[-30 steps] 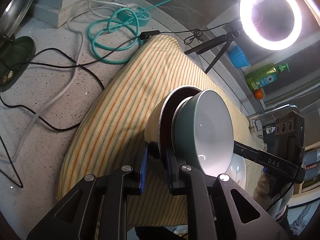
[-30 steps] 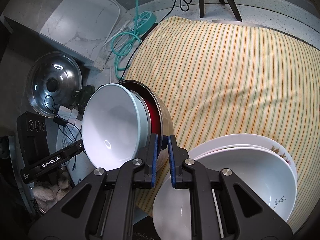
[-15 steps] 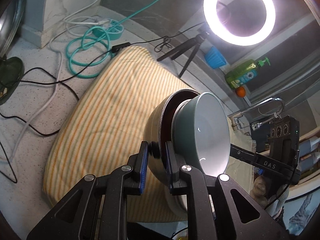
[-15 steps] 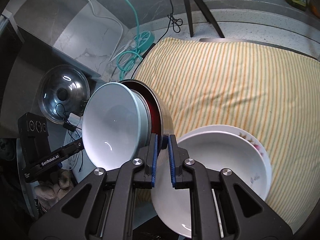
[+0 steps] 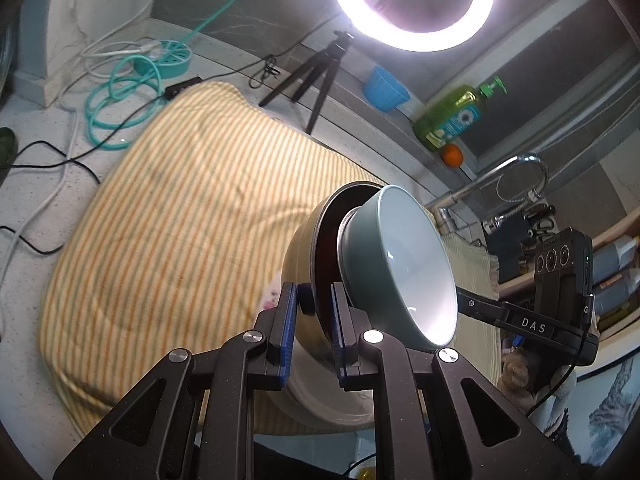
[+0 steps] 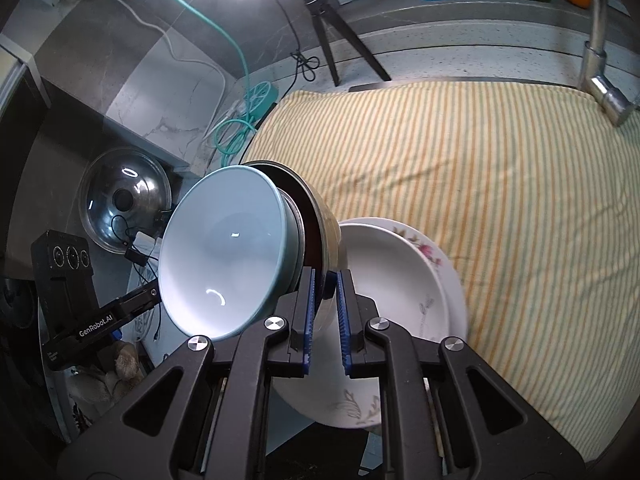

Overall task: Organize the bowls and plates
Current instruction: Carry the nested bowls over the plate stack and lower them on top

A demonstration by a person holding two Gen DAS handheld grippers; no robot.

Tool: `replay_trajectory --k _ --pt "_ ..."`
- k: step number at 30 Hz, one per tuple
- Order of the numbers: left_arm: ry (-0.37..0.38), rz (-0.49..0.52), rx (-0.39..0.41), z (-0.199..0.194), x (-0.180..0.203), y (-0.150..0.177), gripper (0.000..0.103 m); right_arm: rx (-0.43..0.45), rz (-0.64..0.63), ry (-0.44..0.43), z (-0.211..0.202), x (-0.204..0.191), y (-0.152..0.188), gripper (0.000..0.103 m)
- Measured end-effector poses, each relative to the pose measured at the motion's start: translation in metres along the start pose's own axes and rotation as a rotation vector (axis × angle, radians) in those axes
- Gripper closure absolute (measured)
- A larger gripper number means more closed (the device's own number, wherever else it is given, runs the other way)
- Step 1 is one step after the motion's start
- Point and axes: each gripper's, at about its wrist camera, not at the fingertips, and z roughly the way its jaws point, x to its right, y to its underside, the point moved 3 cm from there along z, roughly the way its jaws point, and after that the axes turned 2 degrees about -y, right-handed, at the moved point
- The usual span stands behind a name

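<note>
Lifting clear of the striped cloth (image 5: 168,216), the nested stack now rides higher than it did a second ago, and the white plates (image 6: 392,280) sit lower and further off in the right view.

1. Left gripper (image 5: 314,312): pads clamped on the near rim of the outer bowl (image 5: 300,256). No change in grip.
2. Stack: the teal bowl (image 5: 404,264) sits inside the dark-lined outer bowl, both tipped on edge and carried in the air between the 2 tools.
3. Right gripper (image 6: 324,300): pads clamped on the opposite rim of the same outer bowl. No change in grip.

Judgement: the stack is in transit, probably toward a set-down spot; no placement has begun.

Surroundings, left to right: coiled teal cable (image 5: 120,116) and loose cords on the counter, tripod (image 5: 316,80) with ring light (image 5: 412,0) behind the cloth, soap bottle (image 5: 452,120), faucet (image 5: 500,176). The plates lie just beside the stack on its right and are the nearest thing to strike.
</note>
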Motion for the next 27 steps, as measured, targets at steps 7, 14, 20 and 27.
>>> replay_trajectory --k 7,14,20,27 --pt "0.017 -0.001 -0.041 0.017 0.013 0.014 0.090 -0.010 0.012 0.023 -0.009 0.023 0.013 0.091" --pt "0.017 -0.010 -0.063 0.027 0.018 0.027 0.090 -0.025 0.019 0.030 -0.012 0.036 0.022 0.091" --pt "0.007 -0.017 -0.074 0.032 0.017 0.036 0.090 -0.039 0.022 0.022 -0.010 0.041 0.028 0.091" --pt "-0.001 -0.028 -0.061 0.031 0.015 0.038 0.090 -0.043 0.006 0.007 -0.010 0.041 0.030 0.090"
